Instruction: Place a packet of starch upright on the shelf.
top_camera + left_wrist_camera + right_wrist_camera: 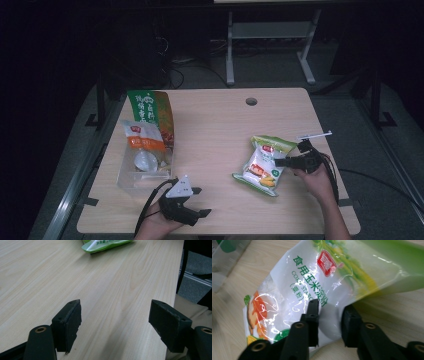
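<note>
A white and green corn starch bag [262,165] [294,285] lies right of the table's middle, with its green top edge raised. My right gripper [277,161] [329,315] comes in from the bag's right side, and its jaws pinch a fold of the bag's edge between the pads. My left gripper [201,201] [115,322] rests near the table's front edge, left of centre. It stands open over bare wood with nothing between its fingers. The corner of the bag [105,245] shows far ahead in the left gripper view.
A clear plastic bin [131,175] stands at the left of the table. An orange and white pouch [142,137] and a tall green and brown bag [150,110] lean in it. A cable hole [251,101] sits near the far edge.
</note>
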The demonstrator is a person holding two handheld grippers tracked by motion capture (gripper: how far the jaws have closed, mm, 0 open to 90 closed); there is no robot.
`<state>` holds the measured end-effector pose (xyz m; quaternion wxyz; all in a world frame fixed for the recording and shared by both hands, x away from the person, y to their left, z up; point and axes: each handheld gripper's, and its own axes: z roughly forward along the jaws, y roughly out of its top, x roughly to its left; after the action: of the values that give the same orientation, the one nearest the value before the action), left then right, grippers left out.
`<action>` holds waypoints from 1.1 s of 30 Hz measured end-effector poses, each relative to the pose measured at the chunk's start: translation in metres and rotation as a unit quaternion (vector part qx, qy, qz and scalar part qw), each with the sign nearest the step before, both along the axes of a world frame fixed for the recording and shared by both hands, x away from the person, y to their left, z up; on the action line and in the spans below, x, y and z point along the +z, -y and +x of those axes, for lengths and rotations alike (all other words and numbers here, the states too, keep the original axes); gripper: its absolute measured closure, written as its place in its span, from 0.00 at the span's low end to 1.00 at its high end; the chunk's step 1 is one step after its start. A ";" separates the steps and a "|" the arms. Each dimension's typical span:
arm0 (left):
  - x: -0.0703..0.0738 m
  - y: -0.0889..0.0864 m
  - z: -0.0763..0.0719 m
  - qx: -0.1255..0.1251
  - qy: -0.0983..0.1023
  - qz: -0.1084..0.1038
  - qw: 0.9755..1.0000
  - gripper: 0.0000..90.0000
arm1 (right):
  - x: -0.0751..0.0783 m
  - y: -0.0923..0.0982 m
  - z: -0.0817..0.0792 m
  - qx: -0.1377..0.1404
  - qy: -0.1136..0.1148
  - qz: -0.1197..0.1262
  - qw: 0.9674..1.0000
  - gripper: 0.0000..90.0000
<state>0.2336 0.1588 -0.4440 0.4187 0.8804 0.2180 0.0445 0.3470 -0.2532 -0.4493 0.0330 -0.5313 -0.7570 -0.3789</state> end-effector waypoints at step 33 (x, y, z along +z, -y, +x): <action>0.013 0.019 0.020 -0.003 -0.021 -0.033 0.999 0.29 | 0.049 -0.020 -0.037 0.061 0.112 -0.031 0.991 0.98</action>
<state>0.2540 0.1399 -0.4310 0.4435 0.8673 0.2254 0.0178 0.3104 -0.2333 -0.3998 -0.0454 -0.4397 -0.7982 -0.4093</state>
